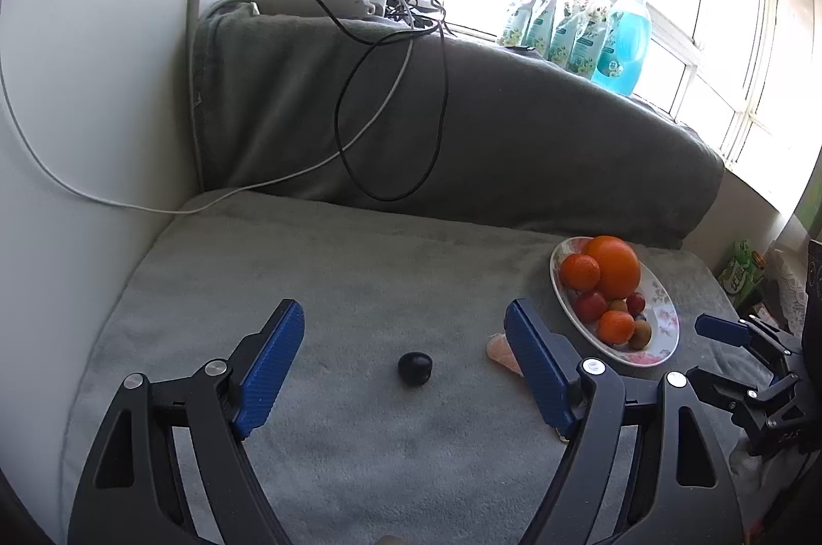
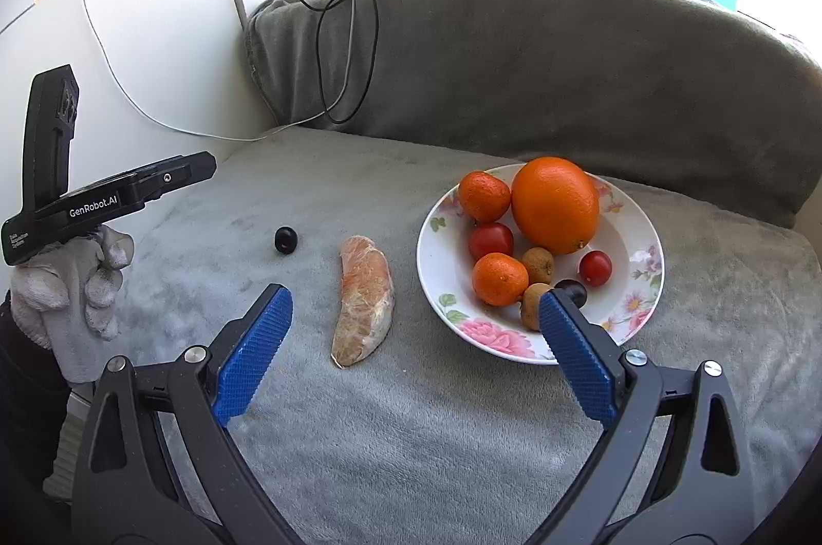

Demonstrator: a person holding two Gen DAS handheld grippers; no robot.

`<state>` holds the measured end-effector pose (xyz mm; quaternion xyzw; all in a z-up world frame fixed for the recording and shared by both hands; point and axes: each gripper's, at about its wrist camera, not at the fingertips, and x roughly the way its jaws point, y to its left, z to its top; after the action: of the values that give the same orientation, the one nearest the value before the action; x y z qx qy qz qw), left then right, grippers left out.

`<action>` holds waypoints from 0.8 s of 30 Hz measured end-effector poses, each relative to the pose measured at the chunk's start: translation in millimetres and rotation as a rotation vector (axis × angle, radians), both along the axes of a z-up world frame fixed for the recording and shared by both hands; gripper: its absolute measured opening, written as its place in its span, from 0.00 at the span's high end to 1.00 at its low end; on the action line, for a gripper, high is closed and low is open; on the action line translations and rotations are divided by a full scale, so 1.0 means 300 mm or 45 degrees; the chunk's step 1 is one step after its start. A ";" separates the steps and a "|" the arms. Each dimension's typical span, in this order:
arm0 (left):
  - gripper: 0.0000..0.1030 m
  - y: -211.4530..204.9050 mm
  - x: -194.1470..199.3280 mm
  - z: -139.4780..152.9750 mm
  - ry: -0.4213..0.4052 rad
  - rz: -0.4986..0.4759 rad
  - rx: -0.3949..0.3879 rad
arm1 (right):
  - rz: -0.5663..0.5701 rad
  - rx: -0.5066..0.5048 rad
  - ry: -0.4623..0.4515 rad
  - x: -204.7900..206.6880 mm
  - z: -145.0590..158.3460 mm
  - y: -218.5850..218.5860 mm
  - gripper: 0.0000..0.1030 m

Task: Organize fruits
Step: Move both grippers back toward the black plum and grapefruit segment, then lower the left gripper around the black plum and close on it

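Both grippers (image 1: 406,370) (image 2: 416,339) wide apart, empty.

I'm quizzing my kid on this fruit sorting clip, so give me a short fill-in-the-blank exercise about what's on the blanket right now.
1. The large orange sits in the floral ____.
2. The dark grape lies between the fingers of the ____ tongs.
3. Both tongs, including the right tongs, are ____ and hold nothing.
4. The wrapped carrot lies on the ____ blanket.

Missing words: plate; left; open; grey

"GenRobot.AI" stands in white on the left gripper (image 2: 110,195) body.
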<state>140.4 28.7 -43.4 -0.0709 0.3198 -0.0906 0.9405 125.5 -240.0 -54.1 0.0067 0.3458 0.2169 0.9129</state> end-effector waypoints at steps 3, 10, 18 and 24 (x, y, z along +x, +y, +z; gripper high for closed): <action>0.22 0.006 -0.004 -0.022 0.024 -0.006 -0.004 | 0.013 0.005 0.014 0.000 -0.012 0.021 0.05; 0.25 0.018 -0.019 -0.061 0.059 -0.014 -0.013 | 0.030 0.017 0.051 0.006 -0.041 0.063 0.05; 0.25 0.021 -0.027 -0.098 0.090 -0.021 -0.018 | 0.030 0.023 0.069 0.009 -0.056 0.087 0.05; 0.25 0.033 -0.031 -0.116 0.094 -0.001 -0.024 | 0.022 0.040 0.087 0.008 -0.069 0.088 0.05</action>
<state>131.1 38.6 -78.1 -0.0829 0.3534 -0.0913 0.9273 127.9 -213.5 -74.9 0.0254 0.3735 0.2297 0.8984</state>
